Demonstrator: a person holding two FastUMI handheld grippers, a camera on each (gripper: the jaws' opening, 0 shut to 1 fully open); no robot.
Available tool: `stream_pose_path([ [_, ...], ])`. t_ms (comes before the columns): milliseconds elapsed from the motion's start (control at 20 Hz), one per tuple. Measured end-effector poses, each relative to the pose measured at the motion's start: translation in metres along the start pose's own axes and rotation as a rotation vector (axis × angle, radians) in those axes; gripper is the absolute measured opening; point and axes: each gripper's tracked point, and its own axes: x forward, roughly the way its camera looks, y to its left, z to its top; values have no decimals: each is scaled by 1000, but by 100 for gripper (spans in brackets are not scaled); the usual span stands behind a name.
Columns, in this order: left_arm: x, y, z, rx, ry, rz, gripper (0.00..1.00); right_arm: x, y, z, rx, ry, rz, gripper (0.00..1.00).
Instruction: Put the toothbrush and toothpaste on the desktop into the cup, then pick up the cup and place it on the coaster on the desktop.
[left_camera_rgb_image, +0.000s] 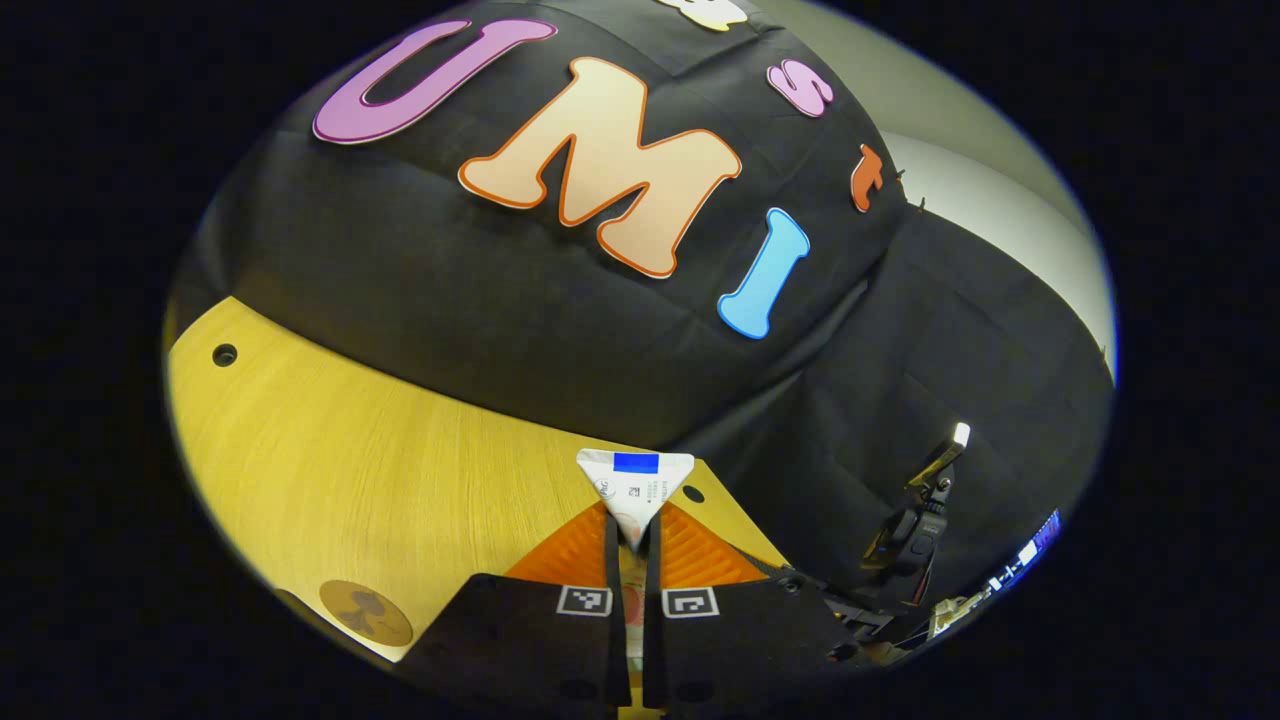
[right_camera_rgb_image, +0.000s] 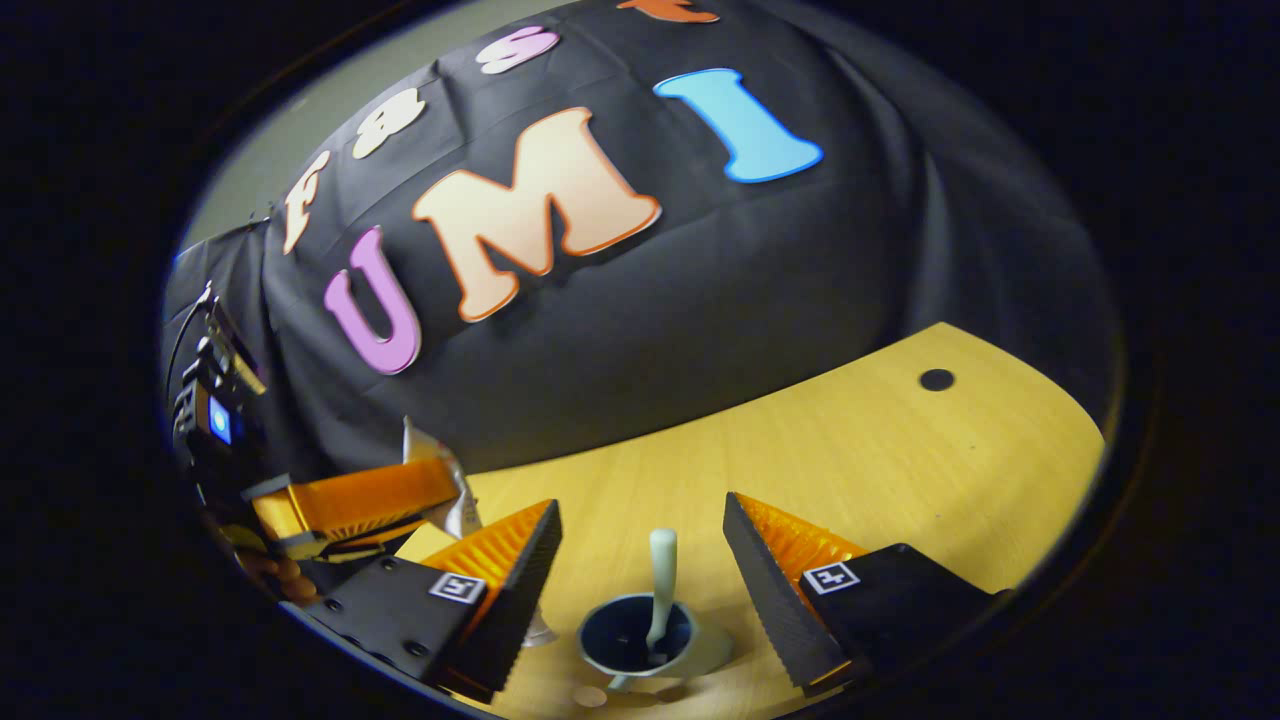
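Both fingers of the left gripper (left_camera_rgb_image: 630, 545) are pressed nearly together on the toothpaste (left_camera_rgb_image: 634, 487), whose flat crimped end sticks up past the tips. The right gripper (right_camera_rgb_image: 640, 555) hangs wide open, holding nothing, its fingers either side of the cup (right_camera_rgb_image: 640, 640) on the desk (right_camera_rgb_image: 860, 450). A toothbrush (right_camera_rgb_image: 661, 585) already stands in the cup. Bare wood stretches toward the desk's back edge; the coaster (left_camera_rgb_image: 366, 612) lies near the front edge.
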Motion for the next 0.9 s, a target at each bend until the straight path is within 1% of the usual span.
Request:
stream_pose_path([
  [50, 2, 0, -5, -7, 5, 1, 4, -7, -9, 9, 10, -34, -30, 100],
  [100, 3, 0, -12, -15, 11, 3, 4, -9, -16, 19, 20, -62, -50, 95],
  [250, 9, -4, -23, -42, 10, -5, 4, -25, -45, 33, 35, -100, -113, 95],
  [300, 12, -7, -26, -55, 1, -10, 4, -33, -56, 38, 48, -109, -130, 88],
  [350, 15, -9, -25, -66, -20, -12, 4, -40, -63, 43, 62, -120, -143, 95],
  [450, 19, -8, -27, -65, -47, -7, 4, -54, -77, 49, 70, -140, -167, 95],
  [650, 24, -6, -37, 13, -70, 16, 4, -78, -104, 53, 42, -152, -211, 95],
  [900, 29, -3, -59, 96, -41, 45, 4, -93, -126, 45, 31, -132, -244, 95],
])
